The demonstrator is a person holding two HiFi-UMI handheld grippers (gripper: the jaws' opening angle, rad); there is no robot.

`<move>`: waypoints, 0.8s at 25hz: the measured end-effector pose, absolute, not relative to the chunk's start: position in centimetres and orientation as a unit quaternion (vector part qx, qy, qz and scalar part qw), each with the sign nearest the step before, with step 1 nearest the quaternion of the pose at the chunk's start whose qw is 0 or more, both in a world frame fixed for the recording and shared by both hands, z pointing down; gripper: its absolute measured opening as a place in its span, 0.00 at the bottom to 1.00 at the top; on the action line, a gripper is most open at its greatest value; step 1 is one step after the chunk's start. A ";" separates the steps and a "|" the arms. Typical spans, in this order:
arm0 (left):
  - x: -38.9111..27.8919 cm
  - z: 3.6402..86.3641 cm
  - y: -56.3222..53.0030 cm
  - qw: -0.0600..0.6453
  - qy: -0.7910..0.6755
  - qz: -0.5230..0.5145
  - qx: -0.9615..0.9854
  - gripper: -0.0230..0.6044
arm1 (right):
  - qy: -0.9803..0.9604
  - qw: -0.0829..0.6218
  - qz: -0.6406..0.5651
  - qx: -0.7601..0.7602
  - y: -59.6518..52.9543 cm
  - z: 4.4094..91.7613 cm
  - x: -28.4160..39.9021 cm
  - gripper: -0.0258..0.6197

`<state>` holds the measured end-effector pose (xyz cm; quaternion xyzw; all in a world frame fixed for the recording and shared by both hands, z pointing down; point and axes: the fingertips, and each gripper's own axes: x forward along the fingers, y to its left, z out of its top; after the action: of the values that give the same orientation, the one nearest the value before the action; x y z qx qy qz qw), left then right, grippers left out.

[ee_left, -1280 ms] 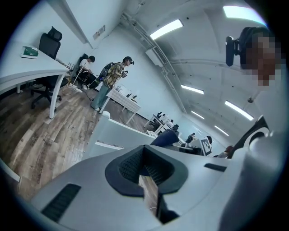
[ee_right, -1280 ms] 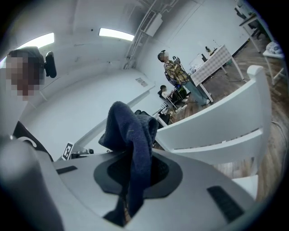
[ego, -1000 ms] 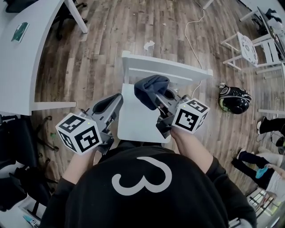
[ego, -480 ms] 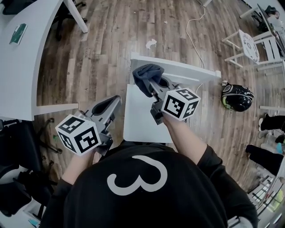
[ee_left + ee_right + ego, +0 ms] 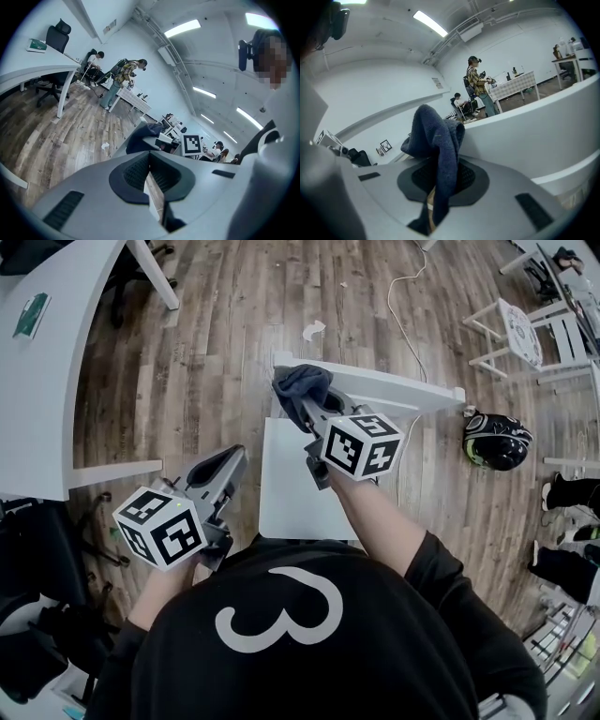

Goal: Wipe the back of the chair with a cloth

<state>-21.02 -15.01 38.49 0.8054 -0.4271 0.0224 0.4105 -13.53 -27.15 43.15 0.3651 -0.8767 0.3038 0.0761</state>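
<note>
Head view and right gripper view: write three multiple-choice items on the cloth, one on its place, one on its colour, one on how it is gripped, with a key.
1. In the head view, where along the chair back is the cloth?
A. left end
B. middle
C. right end

2. What colour is the cloth?
A. white
B. red
C. dark blue

3. What is the state of the right gripper?
A. open and empty
B. shut on the cloth
C. shut on a cable

Key:
1 A, the cloth sits at the chair back's left end.
2 C, it shows dark blue against the white chair back.
3 B, the cloth hangs pinched between its jaws.
</note>
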 end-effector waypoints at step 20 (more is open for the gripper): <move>-19.4 38.4 -15.0 0.413 -0.423 0.025 0.806 0.06 | -0.853 0.080 0.283 0.432 -27.6 43.3 -10.8 0.12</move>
<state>-19.41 -15.04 38.45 0.8062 -0.4230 0.0247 0.4129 -10.78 -27.58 43.28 0.4317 -0.8527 0.2831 0.0798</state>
